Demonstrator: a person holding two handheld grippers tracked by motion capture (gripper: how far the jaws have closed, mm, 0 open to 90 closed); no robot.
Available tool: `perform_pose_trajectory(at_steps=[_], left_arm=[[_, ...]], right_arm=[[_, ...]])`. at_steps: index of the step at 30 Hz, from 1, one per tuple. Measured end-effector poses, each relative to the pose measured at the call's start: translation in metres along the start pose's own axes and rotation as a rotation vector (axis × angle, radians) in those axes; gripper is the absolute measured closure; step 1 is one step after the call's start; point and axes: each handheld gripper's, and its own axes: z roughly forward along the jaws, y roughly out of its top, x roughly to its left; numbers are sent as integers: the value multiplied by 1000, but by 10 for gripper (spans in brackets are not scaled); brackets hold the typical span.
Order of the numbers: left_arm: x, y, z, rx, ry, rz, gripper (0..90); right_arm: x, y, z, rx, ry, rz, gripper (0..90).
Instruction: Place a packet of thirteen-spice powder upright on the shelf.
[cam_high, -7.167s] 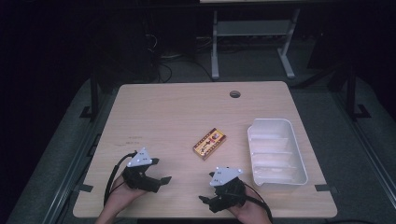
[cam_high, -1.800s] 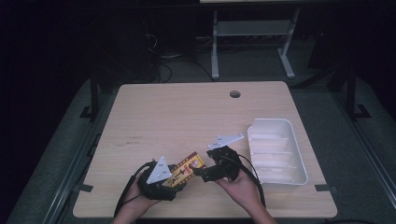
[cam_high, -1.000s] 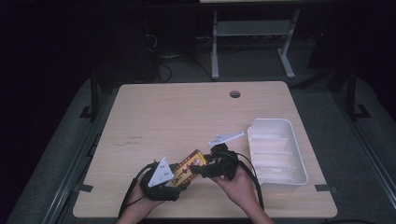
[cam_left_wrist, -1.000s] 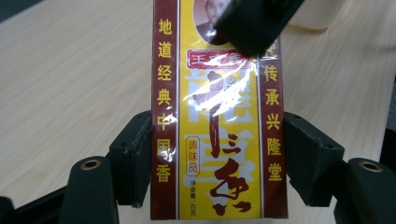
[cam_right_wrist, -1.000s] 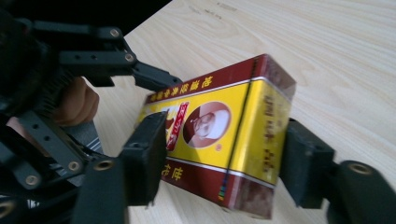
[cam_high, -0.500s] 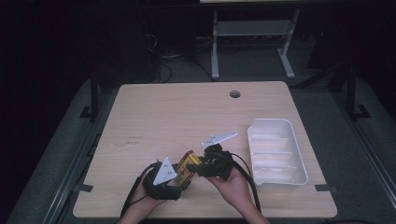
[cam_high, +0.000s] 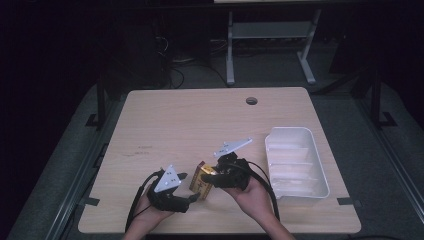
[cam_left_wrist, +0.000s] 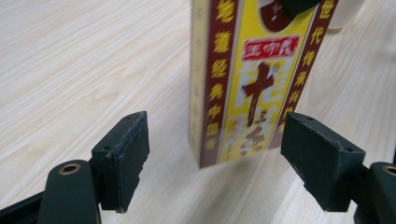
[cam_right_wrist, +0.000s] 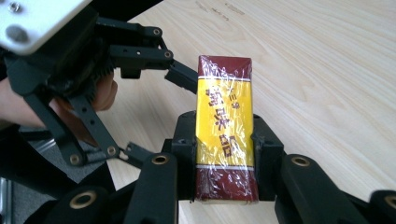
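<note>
So I'm working over the wooden table (cam_high: 190, 125) with the white divided tray (cam_high: 298, 165) as my landmark, sitting at the right edge. Everything that matters is happening just off the tray's near-left corner.

The red and yellow box (cam_high: 201, 181) is hanging up off the table there, well apart from the tray but on its left side. My right gripper (cam_high: 218, 176) is the one between box and tray, and it's clamping the box across its narrow width; in the right gripper view both pads are pressing the wrapped sides of the box (cam_right_wrist: 225, 126).

My left gripper (cam_high: 189, 189) is sitting farther from the tray, on the far side of the box. Its jaws have just been opening, and in the left gripper view the box (cam_left_wrist: 252, 79) is standing between them with a gap on each side, so nothing is gripped there.

Key bit: the box's long axis is running away from my left fingers, one end poking between them, the other end in my right. I'm guessing the right hand carries it toward the tray, being the nearer one.
</note>
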Motion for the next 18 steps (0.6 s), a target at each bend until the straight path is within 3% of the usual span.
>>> perform_pose_trajectory(at_steps=[12, 18], left_arm=[[14, -8, -12, -12, 24, -44, 208], [20, -11, -15, -8, 30, -61, 202]], right_arm=[[-2, 12, -17, 49, -23, -64, 684], [-5, 15, -26, 60, -6, -92, 683]])
